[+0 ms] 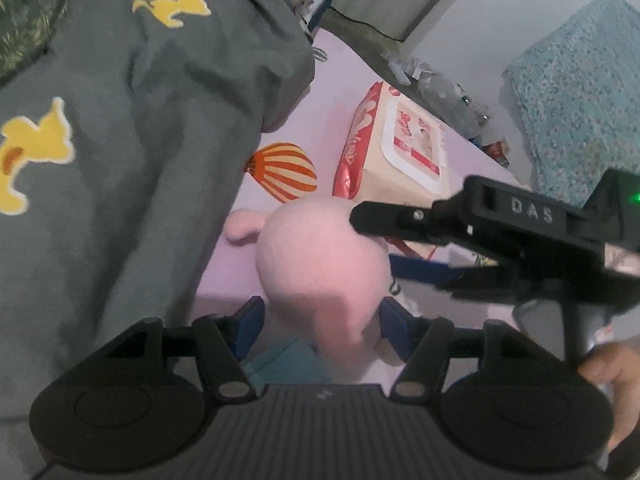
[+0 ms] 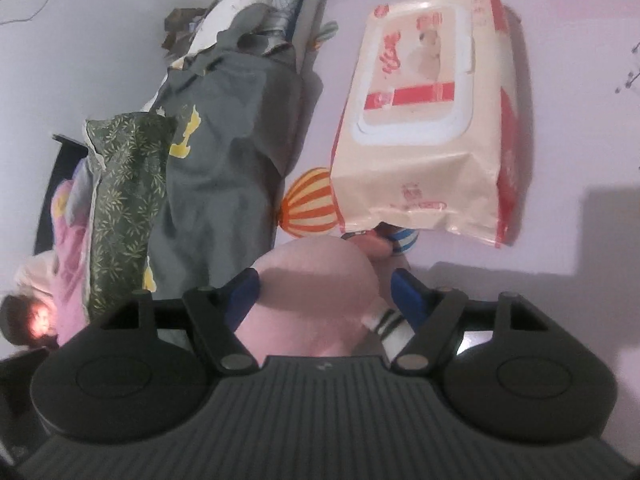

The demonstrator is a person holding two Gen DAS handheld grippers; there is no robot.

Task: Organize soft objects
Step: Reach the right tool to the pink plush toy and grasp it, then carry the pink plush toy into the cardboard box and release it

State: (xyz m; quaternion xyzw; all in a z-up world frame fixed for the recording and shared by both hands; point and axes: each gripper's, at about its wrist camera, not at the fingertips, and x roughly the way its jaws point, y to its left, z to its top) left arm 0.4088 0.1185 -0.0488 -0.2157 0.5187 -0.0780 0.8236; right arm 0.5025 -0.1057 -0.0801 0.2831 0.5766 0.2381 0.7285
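A pink plush toy [image 1: 320, 264] lies on the lilac bed sheet [image 1: 352, 76], beside a grey blanket. In the left wrist view my left gripper [image 1: 322, 320] straddles its rounded body; the right pad touches it and a narrow gap shows at the left pad, so the gripper is open. My right gripper [image 1: 376, 240] comes in from the right, one finger above the toy and one beside it. In the right wrist view the plush toy [image 2: 316, 272] sits between the blue pads of the right gripper [image 2: 326, 288], which stands open, with the toy's striped sock [image 2: 388, 324] by the right pad.
The grey blanket [image 1: 140, 140] with yellow animal prints is piled on the left, a green leaf-patterned pillow [image 2: 124, 208] beyond it. A red and cream wipes pack [image 2: 428, 120] lies just past the toy. A hand [image 1: 612, 368] holds the right gripper. Small clutter [image 1: 452, 100] lines the bed's far edge.
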